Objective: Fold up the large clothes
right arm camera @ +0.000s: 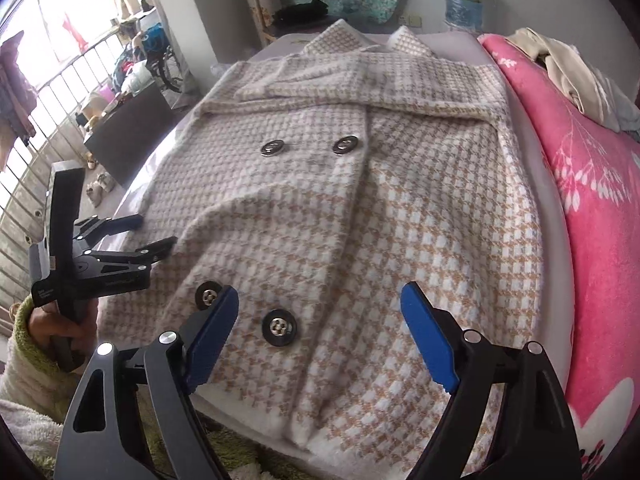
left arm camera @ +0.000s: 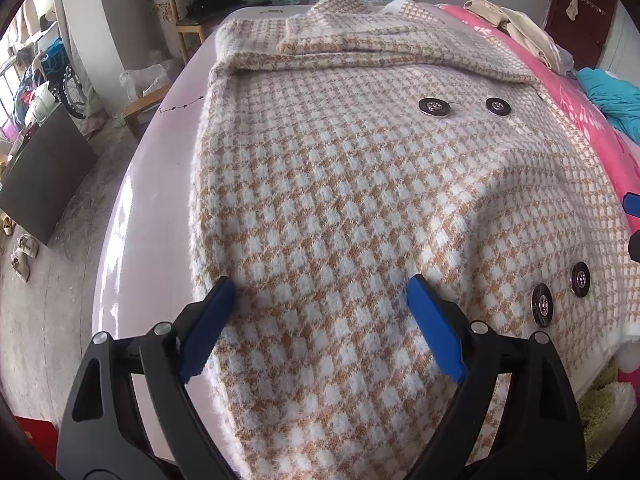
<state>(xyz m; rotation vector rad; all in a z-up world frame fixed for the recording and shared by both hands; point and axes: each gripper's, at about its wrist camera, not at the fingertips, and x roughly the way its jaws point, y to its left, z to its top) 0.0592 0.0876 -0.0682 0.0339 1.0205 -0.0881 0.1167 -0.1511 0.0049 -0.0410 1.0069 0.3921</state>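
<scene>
the left gripper (left arm camera: 320, 288) is seen from its own camera with both blue pads (left arm camera: 208, 328) spread wide apart; nothing is clamped between them. it is held over the near left part of a houndstooth coat (left arm camera: 340, 200), with the left pad just at the coat's left edge, at about 7 o'clock in that view. whether the pads touch the fabric cannot be told. in the right wrist view the same gripper (right arm camera: 156, 232) is seen at 9 o'clock, gripped by a hand (right arm camera: 52, 320) in a fuzzy green and white sleeve (right arm camera: 24, 364).

the right gripper (right arm camera: 320, 300) is likewise held with its blue pads (right arm camera: 432, 340) well apart and nothing gripped. it is held over the near hem of the coat, and a black button (right arm camera: 279, 327) is seen between the pads, nearer the left one; a second button (right arm camera: 208, 295) is partly hidden behind that left pad.

the coat is spread flat, front up, on a pale bed (left arm camera: 152, 200), with its collar at 12 o'clock and its hem at 6 o'clock. two more buttons (right arm camera: 273, 148) are seen higher up the front. a pink blanket (right arm camera: 592, 220) is laid along the coat's right side, at 3 o'clock, and beige clothes (right arm camera: 560, 68) are piled on it at 1 o'clock. a wooden chair (right arm camera: 280, 0) is placed beyond the bed at 12 o'clock, and a railing (right arm camera: 48, 120) is seen at 10 o'clock.
</scene>
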